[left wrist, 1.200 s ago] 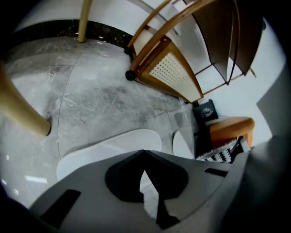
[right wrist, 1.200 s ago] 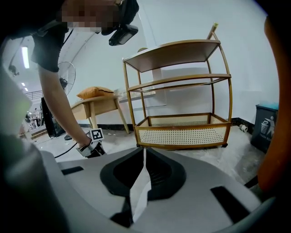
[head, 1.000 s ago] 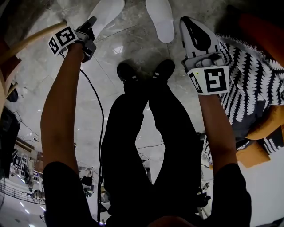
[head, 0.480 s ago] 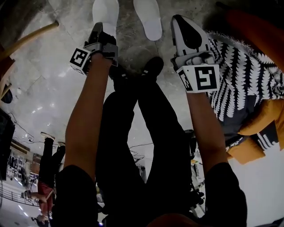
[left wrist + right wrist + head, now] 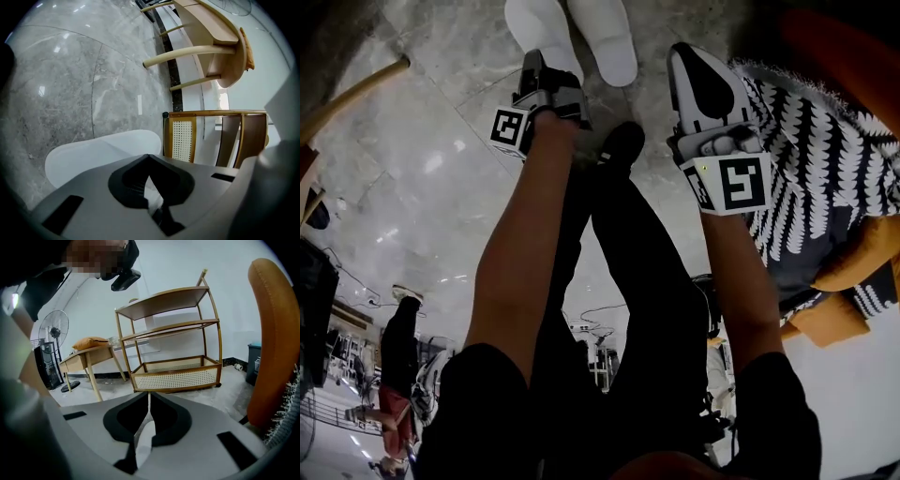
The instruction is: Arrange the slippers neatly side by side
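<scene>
Two white slippers lie on the grey marble floor at the top of the head view. My left gripper (image 5: 534, 66) is shut on the heel edge of the left slipper (image 5: 534, 23), which now lies close beside the right slipper (image 5: 605, 37). In the left gripper view the same slipper (image 5: 93, 150) stretches out beyond the closed left gripper (image 5: 149, 157), and a thin white sliver shows between the jaws. My right gripper (image 5: 686, 52) hovers to the right of both slippers. In its own view the right gripper (image 5: 149, 394) has its tips together, with no slipper in sight.
The person's legs and a black shoe (image 5: 623, 145) are between the arms. A black-and-white patterned throw (image 5: 806, 159) on an orange chair (image 5: 853, 56) is at the right. A wooden leg (image 5: 356, 84) is at the left. A rattan shelf unit (image 5: 173, 333) and a wooden table (image 5: 211, 37) stand further off.
My left gripper has moved to the right, and the left slipper came with it toward the right slipper. The right gripper has barely moved.
</scene>
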Demonstrator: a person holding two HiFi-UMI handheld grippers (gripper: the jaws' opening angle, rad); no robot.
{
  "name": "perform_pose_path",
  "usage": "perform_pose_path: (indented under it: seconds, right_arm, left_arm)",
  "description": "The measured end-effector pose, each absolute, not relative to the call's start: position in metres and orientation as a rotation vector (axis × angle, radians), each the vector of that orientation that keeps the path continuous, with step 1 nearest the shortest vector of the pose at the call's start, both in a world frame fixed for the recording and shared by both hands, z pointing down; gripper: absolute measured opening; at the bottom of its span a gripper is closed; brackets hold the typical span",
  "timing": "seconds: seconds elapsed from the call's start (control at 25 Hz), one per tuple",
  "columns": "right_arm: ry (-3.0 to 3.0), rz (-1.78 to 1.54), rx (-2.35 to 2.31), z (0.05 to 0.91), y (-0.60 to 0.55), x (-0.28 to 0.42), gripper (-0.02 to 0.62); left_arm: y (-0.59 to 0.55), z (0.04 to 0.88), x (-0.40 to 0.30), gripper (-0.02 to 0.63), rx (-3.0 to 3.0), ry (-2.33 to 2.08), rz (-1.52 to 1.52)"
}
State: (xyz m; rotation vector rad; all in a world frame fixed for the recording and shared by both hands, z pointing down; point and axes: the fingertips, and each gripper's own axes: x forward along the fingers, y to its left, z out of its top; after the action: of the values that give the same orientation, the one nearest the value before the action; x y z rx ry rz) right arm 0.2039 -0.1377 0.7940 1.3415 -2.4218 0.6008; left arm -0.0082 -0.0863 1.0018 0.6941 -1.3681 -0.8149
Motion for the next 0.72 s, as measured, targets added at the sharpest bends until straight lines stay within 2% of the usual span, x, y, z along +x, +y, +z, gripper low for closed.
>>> perform_pose_path:
  seconds: [0.44, 0.72]
  right_arm:
    - [-2.437, 0.547, 1.375, 0.798, -0.147, 0.210, 0.041]
    - [-2.439, 0.551, 1.363, 0.793, -0.141, 0.205, 0.041]
  left_arm:
    - [-0.081, 1.031, 0.024, 0.014, 0.638, -1.303, -0.824]
    - [-0.077, 1.037, 0.040, 0.015, 0.706, -1.170, -0.642]
